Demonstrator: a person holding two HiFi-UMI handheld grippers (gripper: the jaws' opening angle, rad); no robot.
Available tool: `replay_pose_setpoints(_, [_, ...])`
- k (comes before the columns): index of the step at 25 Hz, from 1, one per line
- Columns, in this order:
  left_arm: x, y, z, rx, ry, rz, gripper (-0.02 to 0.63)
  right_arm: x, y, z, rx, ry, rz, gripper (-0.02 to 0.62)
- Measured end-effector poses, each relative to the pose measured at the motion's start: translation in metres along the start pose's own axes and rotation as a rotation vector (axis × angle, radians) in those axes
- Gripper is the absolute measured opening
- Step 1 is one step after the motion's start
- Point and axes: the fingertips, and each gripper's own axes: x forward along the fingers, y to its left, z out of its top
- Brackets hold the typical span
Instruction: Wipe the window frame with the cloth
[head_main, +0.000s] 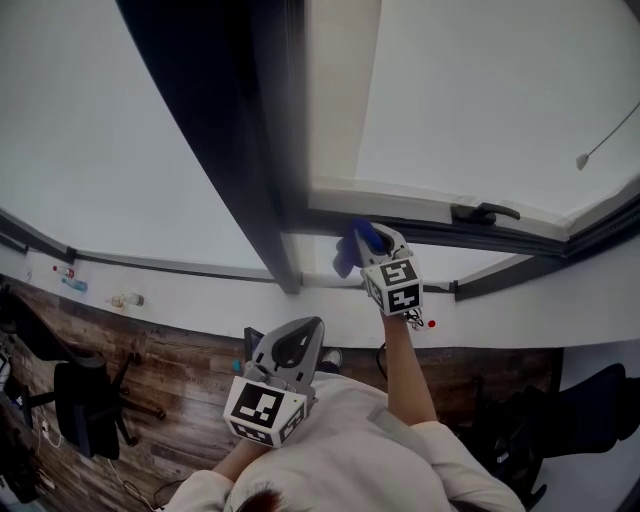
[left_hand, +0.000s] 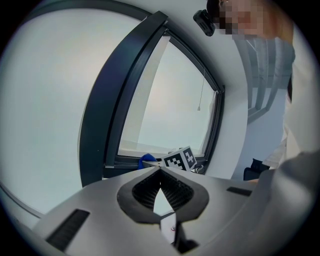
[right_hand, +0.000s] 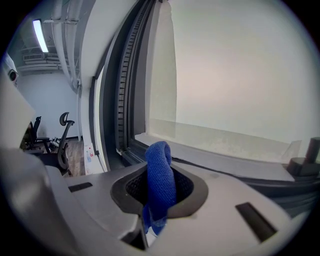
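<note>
The dark window frame (head_main: 402, 226) runs under the pane, with a thick upright post (head_main: 240, 140) to its left. A folded blue cloth (head_main: 352, 248) sits pinched in my right gripper (head_main: 366, 238), pressed against the lower rail near the post's corner. In the right gripper view the blue cloth (right_hand: 159, 175) sticks up between the shut jaws, and the frame rail (right_hand: 210, 162) lies just beyond. My left gripper (head_main: 311, 324) hangs low near the person's chest, away from the window, jaws shut and empty (left_hand: 160, 170).
A black window handle (head_main: 485, 212) sits on the rail right of the cloth. A blind cord pull (head_main: 582, 160) hangs at far right. Below the window runs a white wall with small items (head_main: 127, 299). Office chairs (head_main: 85, 405) stand on the wooden floor.
</note>
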Motion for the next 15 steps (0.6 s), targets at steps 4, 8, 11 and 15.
replay_pose_setpoints(4, [0.003,-0.003,0.001,0.006,0.004,-0.018,0.005,-0.008,-0.011,-0.004,0.016,-0.003,-0.026,0.051])
replay_pose_setpoints(8, [0.007,-0.006,0.001,0.013,0.008,-0.030,0.005,-0.016,-0.024,-0.008,0.037,-0.006,-0.055,0.051])
replay_pose_setpoints(11, [0.007,-0.011,0.000,0.015,0.009,-0.034,0.006,-0.024,-0.034,-0.011,0.051,-0.015,-0.079,0.051])
replay_pose_setpoints(15, [0.007,-0.013,-0.003,0.015,0.016,-0.031,0.006,-0.033,-0.047,-0.017,0.075,-0.026,-0.109,0.051])
